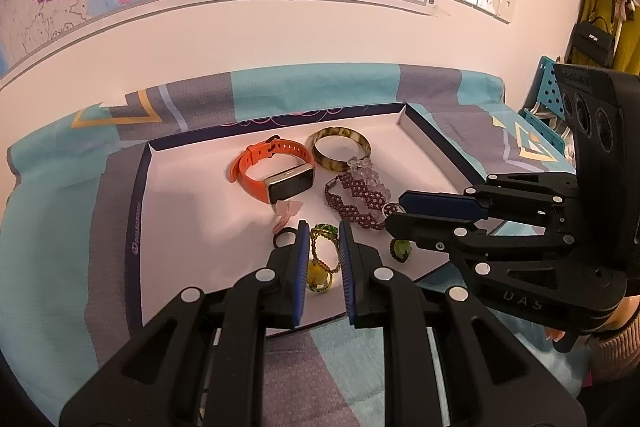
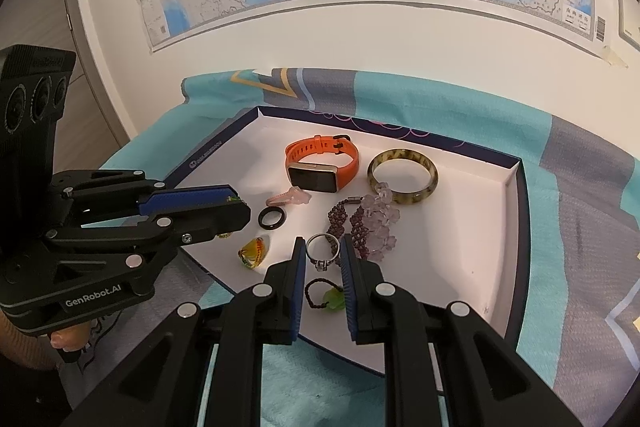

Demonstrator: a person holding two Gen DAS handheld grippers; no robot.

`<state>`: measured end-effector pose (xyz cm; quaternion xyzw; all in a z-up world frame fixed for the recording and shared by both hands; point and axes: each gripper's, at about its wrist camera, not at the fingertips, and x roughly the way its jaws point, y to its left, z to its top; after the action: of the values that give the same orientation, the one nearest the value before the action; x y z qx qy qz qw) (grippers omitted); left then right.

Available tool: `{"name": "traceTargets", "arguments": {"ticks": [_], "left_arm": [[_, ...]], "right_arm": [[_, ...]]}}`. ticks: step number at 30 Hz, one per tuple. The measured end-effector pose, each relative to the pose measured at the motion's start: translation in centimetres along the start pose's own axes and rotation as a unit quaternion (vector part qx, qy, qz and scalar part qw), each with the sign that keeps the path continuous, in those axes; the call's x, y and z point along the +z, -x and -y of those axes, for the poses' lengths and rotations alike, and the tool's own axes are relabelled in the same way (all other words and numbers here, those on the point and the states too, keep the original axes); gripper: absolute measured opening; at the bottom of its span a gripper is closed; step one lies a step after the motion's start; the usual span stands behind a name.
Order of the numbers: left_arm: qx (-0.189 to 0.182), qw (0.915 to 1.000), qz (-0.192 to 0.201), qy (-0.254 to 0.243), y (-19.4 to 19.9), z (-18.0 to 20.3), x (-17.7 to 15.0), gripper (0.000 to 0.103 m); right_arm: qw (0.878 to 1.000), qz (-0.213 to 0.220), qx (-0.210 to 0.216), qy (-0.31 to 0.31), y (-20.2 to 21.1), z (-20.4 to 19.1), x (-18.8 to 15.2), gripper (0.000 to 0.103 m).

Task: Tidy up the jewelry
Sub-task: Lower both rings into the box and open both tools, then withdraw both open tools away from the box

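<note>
The orange watch (image 2: 320,163) lies on edge, strap sideways across the tray (image 2: 514,195).

In the shallow white-lined tray (image 2: 507,187) on the striped cloth (image 2: 580,187), the orange-strapped smartwatch (image 2: 320,165) lies left of the mottled stone bangle (image 2: 403,177), the purple beaded bracelet (image 2: 348,221) before both

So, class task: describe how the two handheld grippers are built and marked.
Both the left gripper and the right gripper are black plastic linkages with silver round pins and ribbed blue finger pads. The left gripper's body carries white "GenRobot.AI" lettering and three round lenses on top.
</note>
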<state>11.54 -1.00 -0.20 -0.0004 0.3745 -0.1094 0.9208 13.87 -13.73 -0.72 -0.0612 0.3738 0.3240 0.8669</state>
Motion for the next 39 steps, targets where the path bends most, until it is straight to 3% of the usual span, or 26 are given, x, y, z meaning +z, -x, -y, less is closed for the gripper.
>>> {"name": "traceTargets", "arguments": {"ticks": [25, 28, 30, 34, 37, 39], "left_arm": [[-0.006, 0.999, -0.037, 0.024, -2.6, -0.8, -0.7, 0.016], [-0.008, 0.9991, -0.036, 0.023, -2.3, -0.7, -0.9, 0.021], [-0.007, 0.9992, -0.031, 0.025, -1.9, -0.7, -0.9, 0.034], [-0.003, 0.9994, -0.021, 0.027, -0.6, -0.7, -1.4, 0.041], [0.009, 0.9997, -0.006, 0.023, 0.9, -0.7, -2.0, 0.055], [0.018, 0.9996, 0.007, 0.019, 2.0, -0.7, -2.5, 0.068]], "right_arm": [[1.0, -0.022, -0.012, -0.01, -1.8, 0.6, -0.3, 0.016], [1.0, -0.02, -0.015, -0.013, -1.7, 0.7, -0.4, 0.018], [1.0, -0.016, -0.015, -0.015, -1.3, 0.7, -0.4, 0.023], [1.0, -0.005, -0.018, -0.018, -0.2, 0.6, -0.7, 0.032], [1.0, 0.006, -0.02, -0.02, 0.9, 0.4, -1.2, 0.046], [0.999, 0.014, -0.027, -0.018, 1.8, 0.0, -1.7, 0.065]]}}
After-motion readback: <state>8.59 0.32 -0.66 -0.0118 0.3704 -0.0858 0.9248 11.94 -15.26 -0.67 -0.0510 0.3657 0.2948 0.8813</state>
